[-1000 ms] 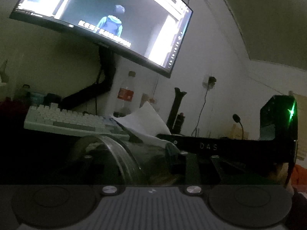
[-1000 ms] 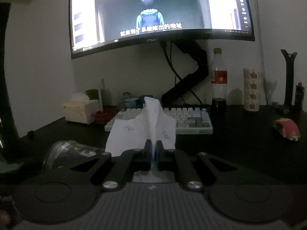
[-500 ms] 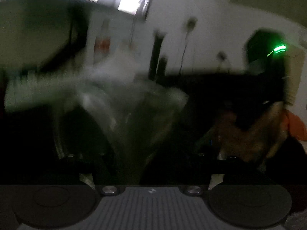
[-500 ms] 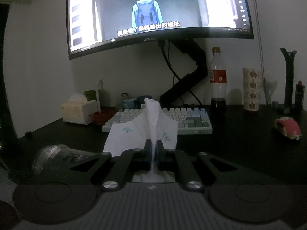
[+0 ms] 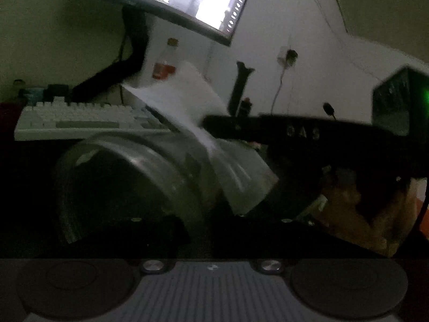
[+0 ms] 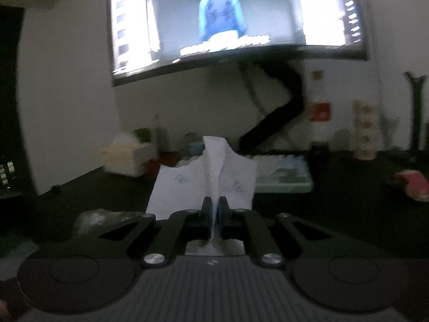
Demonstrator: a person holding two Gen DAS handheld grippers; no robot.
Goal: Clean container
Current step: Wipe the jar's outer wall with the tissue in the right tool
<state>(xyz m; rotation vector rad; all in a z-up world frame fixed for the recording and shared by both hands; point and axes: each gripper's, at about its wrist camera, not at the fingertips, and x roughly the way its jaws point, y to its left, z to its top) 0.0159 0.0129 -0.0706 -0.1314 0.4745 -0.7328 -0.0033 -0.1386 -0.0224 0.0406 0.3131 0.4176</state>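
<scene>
A clear plastic container (image 5: pixel 150 166) lies on its side on the dark desk and fills the left wrist view; in the right wrist view it is a blur at the lower left (image 6: pixel 93 218). My left gripper (image 5: pixel 206 222) is dark and hard to make out. Its jaws are closing with the container's wall between them. My right gripper (image 6: pixel 214 206) is shut on a white tissue (image 6: pixel 214 166) that stands up from its pads. From the left, that gripper (image 5: pixel 303 134) reaches in from the right. It holds the tissue (image 5: pixel 182 99) just over the container's far side.
A keyboard (image 6: pixel 281 171) lies at the back of the desk under a lit monitor (image 6: pixel 228 21) on a black arm. A cola bottle (image 6: pixel 319 107), patterned cup (image 6: pixel 364 134), tissue box (image 6: pixel 128 155) and pink object (image 6: pixel 413 185) stand around. A hand (image 5: pixel 362 209) holds the right gripper.
The left view swung in a blur and settled; the container now looks larger and closer to the left gripper. The right gripper and its tissue have hardly moved.
</scene>
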